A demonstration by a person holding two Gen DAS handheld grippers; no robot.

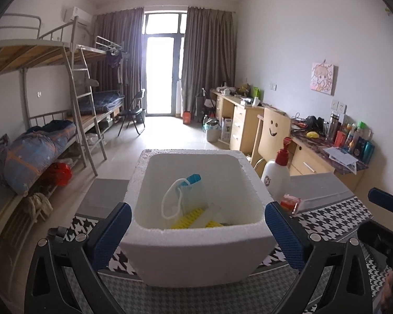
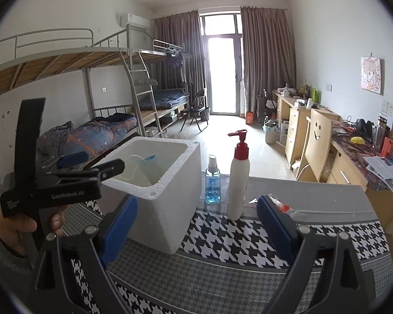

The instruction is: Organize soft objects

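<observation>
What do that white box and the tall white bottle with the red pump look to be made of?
The white box looks like expanded foam, matte: its rim is pebbly and its walls thick. The pump bottle seems to be smooth, opaque plastic with a faint sheen, and its red pump looks like glossier hard plastic. Both are judged by look alone.

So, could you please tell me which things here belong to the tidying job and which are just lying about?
Job:
- foam box
- white mesh pouch and yellow pieces inside the box
- red-and-clear packet on the table

Lying about:
- white pump bottle
- blue spray bottle
- desk clutter
</observation>
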